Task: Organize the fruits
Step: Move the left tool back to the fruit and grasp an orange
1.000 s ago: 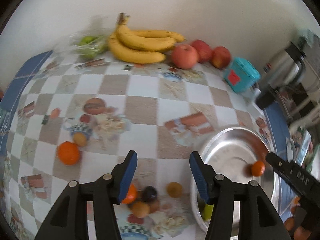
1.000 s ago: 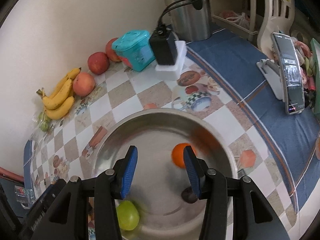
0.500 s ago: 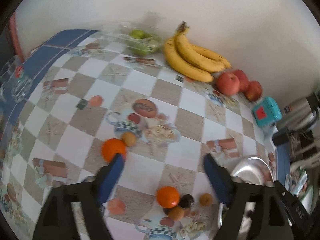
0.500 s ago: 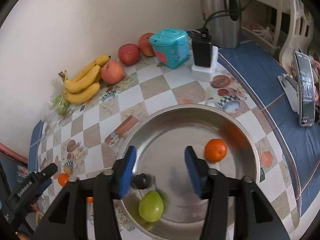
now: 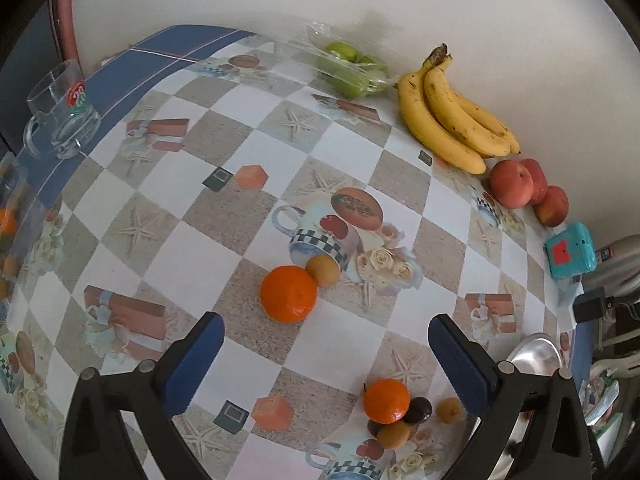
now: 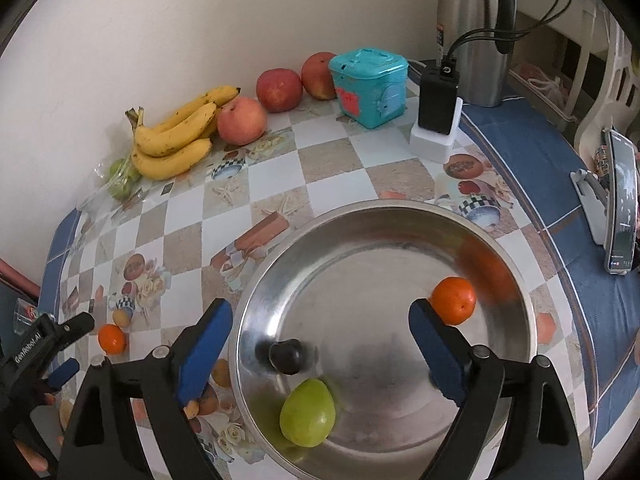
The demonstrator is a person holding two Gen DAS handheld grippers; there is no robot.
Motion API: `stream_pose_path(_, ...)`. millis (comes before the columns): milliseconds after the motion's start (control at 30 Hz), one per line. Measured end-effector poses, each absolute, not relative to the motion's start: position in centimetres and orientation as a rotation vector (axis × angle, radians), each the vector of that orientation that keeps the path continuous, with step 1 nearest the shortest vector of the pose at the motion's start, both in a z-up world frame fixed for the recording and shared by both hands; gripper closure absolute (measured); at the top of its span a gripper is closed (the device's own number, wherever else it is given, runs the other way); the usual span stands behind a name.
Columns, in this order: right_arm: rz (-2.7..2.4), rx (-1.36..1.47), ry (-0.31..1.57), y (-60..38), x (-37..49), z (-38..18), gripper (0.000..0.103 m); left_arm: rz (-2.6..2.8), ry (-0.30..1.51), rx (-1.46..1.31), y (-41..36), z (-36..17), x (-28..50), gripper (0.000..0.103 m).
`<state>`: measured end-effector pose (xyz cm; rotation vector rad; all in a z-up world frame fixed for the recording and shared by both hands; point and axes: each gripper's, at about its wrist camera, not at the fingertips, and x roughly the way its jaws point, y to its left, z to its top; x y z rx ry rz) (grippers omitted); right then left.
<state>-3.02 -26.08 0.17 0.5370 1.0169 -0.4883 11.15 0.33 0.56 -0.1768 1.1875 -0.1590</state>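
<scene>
In the left wrist view my left gripper (image 5: 324,340) hangs over the checked tablecloth, its jaws opening wide with nothing between them. An orange (image 5: 288,294) lies just ahead of them beside a small yellow fruit (image 5: 322,272). Another orange (image 5: 386,400), a dark plum (image 5: 418,410) and small yellow fruits sit near the right finger. My right gripper (image 6: 320,320) is above the steel bowl (image 6: 280,264), jaws opening and empty. The bowl holds an orange (image 6: 454,300), a dark plum (image 6: 285,356) and a green fruit (image 6: 308,412). My left gripper (image 6: 76,346) shows at the left edge.
Along the wall lie bananas (image 5: 452,120), red apples (image 5: 512,184) and bagged green fruit (image 5: 352,68). A teal box (image 6: 370,86), a charger (image 6: 438,108) and a kettle (image 6: 474,32) stand behind the bowl. A glass mug (image 5: 60,116) is far left; a phone on a stand (image 6: 620,208) far right.
My left gripper swung away from the bowl to the loose fruit on the cloth and spread its jaws. My right gripper's jaws widened over the bowl, where a dark plum now lies.
</scene>
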Motion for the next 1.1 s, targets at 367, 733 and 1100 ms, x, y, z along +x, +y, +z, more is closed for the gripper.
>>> stream_pose_path(367, -0.416, 0.502, 1.102, -24.0, -1.5, -1.1, 0.012, -0.213, 1.243, -0.143, -1.1, -0.7, 10.6, 0.0)
stream_pose_path(733, -0.405, 0.553, 1.17, -24.1, -1.7, -2.6, 0.012, -0.265, 1.376, -0.149, -3.0, -4.0, 9.4, 0.004)
stream_pose_path(1100, -0.413, 0.585, 1.155, -24.8, -2.0, -2.4, 0.012, -0.346, 1.407, -0.187, -4.1, -4.2, 8.7, 0.042)
